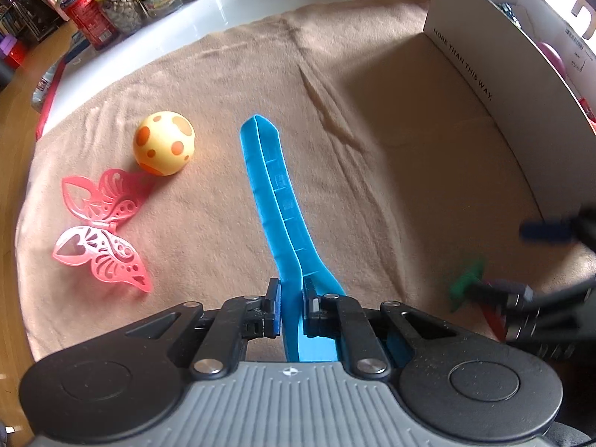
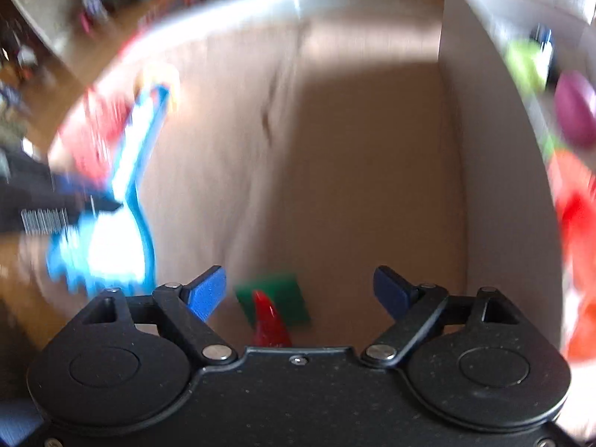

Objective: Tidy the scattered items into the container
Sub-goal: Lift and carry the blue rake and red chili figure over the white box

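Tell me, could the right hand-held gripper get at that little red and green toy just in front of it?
Probably yes. The right hand-held gripper is open, and the red and green toy lies on the brown cloth between its fingers with nothing over it. The picture is blurred, so its height above the toy is unclear.

A white table (image 1: 238, 3) carries the things, and a brown cloth (image 1: 231, 85) covers most of it. On the cloth lie a yellow ball with orange spots (image 1: 164, 143) and, just beside it, a pink butterfly (image 1: 100, 229). A white box (image 1: 495, 70) stands at the right edge of the cloth. A red and green toy (image 2: 273, 311) lies near the box. Several jars (image 1: 123, 3) stand on the bare table behind the cloth.
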Motion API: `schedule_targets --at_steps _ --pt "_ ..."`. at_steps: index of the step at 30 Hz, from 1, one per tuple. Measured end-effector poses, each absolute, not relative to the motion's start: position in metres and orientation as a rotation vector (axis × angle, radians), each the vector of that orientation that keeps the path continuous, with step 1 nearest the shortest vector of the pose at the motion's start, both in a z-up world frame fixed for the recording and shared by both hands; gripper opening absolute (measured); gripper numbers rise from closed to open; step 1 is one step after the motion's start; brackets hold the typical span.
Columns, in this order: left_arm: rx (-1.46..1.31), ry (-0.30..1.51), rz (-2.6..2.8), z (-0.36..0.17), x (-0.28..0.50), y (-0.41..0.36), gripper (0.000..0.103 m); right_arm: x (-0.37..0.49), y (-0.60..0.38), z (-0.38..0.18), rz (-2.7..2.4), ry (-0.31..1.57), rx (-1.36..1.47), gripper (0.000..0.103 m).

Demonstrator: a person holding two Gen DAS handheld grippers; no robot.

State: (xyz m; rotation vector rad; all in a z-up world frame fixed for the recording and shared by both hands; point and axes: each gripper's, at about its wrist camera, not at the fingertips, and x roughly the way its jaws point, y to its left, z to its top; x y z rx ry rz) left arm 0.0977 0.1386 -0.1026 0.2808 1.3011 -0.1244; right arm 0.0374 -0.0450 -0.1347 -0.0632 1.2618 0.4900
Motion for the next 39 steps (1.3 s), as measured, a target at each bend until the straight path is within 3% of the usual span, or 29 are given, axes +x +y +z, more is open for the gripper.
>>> schedule_targets --at_steps 2,3,7,14,15,16,39 --pt "0.27 1.305 -0.13 -0.105 0.098 0.139 0.01 0.033 -0.042 -0.144 0.526 1.315 -0.084 0.062" --pt "0.269 1.306 -0.132 -0.106 0.098 0.138 0.01 0.029 -0.037 -0.149 0.514 1.326 -0.142 0.044" --pt "0.261 1.315 -0.14 -0.111 0.099 0.136 0.01 0.008 -0.018 -0.158 0.512 1.243 -0.36 0.042" --pt "0.297 1.311 -0.155 -0.108 0.096 0.133 0.01 0.015 -0.028 -0.143 0.511 1.196 -0.255 0.035" --pt "0.302 1.312 -0.156 -0.107 0.096 0.133 0.01 0.017 -0.028 -0.138 0.519 1.191 -0.244 0.032" --pt "0.304 1.312 -0.155 -0.106 0.096 0.133 0.01 0.018 -0.028 -0.133 0.528 1.188 -0.228 0.015" --pt "0.371 1.198 -0.165 -0.036 0.075 0.114 0.01 0.013 -0.033 -0.032 0.605 1.023 -0.169 0.015"
